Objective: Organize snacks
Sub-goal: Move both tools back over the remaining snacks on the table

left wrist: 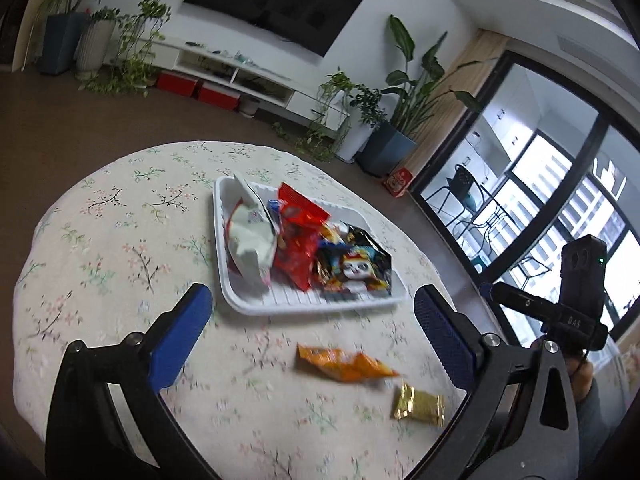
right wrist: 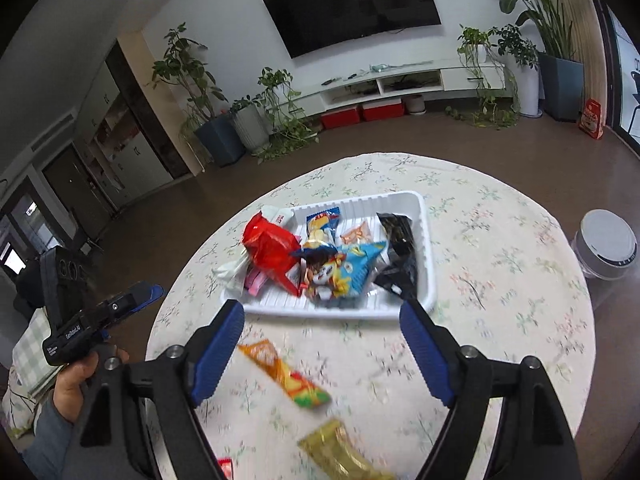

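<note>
Both my tools, left [left wrist: 312,304] and right [right wrist: 322,312], hang spread wide and empty above the counter [right wrist: 500,280]; orange packet [right wrist: 286,376] and gold packet [right wrist: 340,456] lie loose (blurred) near the tray [right wrist: 424,248].

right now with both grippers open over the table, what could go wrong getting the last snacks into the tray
1. The tray is already heaped; the red bag and white bag overhang one rim, so another packet could knock them out.
2. The orange packet and gold packet lie flat on the tablecloth; fingers may pinch the cloth and drag it.
3. A small red item at the table edge could get nudged off.
</note>
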A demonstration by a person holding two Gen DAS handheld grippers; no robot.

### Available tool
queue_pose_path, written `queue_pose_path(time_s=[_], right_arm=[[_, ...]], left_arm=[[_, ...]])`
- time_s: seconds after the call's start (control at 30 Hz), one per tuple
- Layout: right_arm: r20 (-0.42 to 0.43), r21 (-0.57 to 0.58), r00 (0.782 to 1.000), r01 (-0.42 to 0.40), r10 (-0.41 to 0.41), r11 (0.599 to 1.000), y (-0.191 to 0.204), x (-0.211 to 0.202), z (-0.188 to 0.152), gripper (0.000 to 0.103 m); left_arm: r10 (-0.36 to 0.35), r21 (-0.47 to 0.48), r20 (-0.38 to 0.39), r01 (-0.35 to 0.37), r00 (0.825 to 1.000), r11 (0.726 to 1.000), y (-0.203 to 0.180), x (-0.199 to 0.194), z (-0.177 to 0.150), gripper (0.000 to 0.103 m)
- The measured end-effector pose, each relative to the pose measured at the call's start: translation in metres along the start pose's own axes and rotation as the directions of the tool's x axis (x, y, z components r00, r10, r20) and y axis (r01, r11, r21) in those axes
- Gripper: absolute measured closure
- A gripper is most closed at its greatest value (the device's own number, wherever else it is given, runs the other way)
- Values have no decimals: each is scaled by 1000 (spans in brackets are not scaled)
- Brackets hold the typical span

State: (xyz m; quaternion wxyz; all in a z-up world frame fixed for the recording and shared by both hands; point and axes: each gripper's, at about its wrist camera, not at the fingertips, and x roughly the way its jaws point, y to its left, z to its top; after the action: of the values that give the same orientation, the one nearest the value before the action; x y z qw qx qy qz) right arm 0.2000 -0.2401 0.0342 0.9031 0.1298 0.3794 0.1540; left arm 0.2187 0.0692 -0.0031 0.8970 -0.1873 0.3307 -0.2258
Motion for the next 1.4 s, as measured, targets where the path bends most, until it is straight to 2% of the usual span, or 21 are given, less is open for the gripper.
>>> queue_pose_path(time_s=[0.13, 0.3, 0.47, 0.57, 0.63, 0.7, 0.83, 0.9, 0.97, 1.07, 1.17, 1.23, 1.3, 1.4], right_arm=[[34, 18, 999, -4, 4, 1000, -10, -35, -31, 18], [40, 87, 998, -45, 42, 995, -21, -62, -74, 18], [34, 136, 995, -101, 98, 985, -20, -77, -116, 18], [35, 144, 993, -118, 114, 983, -15, -83, -133, 18], [30, 137, 993, -118, 114, 984, -10, -86, -140, 18], [26, 119, 996, -86, 83, 989, -3, -90, -147, 18], [6, 72, 999, 46, -46, 996, 2, -95, -159, 18], [-26, 49, 993, 118, -117, 992, 4, -93, -164, 18], [-62, 23, 986, 156, -154, 987, 6, -89, -169, 18], [-108, -12, 980, 165, -165, 986, 11, -78, -178, 18], [-165, 2, 972, 170, -167, 986, 9, -62, -185, 19], [-205, 12, 964, 176, -170, 984, 7, -51, -189, 23], [-237, 16, 956, 182, -173, 983, 3, -40, -193, 32], [-240, 31, 955, 187, -175, 982, -2, -34, -197, 41]], left_arm=[[1, 35, 25, -2, 1000, 999, -20, -34, -29, 1], [33, 85, 55, -37, 998, 996, -45, -73, -74, 1], [27, -3, -21, -27, 999, 1000, -59, -90, -122, 1], [70, 10, -90, -70, 993, 998, -69, -90, -149, 1], [108, 38, -146, -103, 983, 994, -76, -85, -162, 1], [174, 66, -195, -164, 965, 984, -86, -74, -171, 1], [259, 113, -238, -238, 936, 965, -104, -63, -180, 1], [298, 145, -266, -268, 917, 953, -111, -54, -182, 1], [329, 171, -285, -290, 901, 942, -116, -45, -185, 1], [387, 209, -307, -335, 869, 919, -116, -30, -192, 1], [422, 227, -323, -364, 847, 903, -111, -19, -195, 3], [423, 226, -330, -364, 844, 904, -110, -15, -196, 5], [427, 227, -341, -367, 838, 902, -108, -11, -196, 9], [432, 230, -345, -371, 833, 900, -108, -4, -194, 9]])
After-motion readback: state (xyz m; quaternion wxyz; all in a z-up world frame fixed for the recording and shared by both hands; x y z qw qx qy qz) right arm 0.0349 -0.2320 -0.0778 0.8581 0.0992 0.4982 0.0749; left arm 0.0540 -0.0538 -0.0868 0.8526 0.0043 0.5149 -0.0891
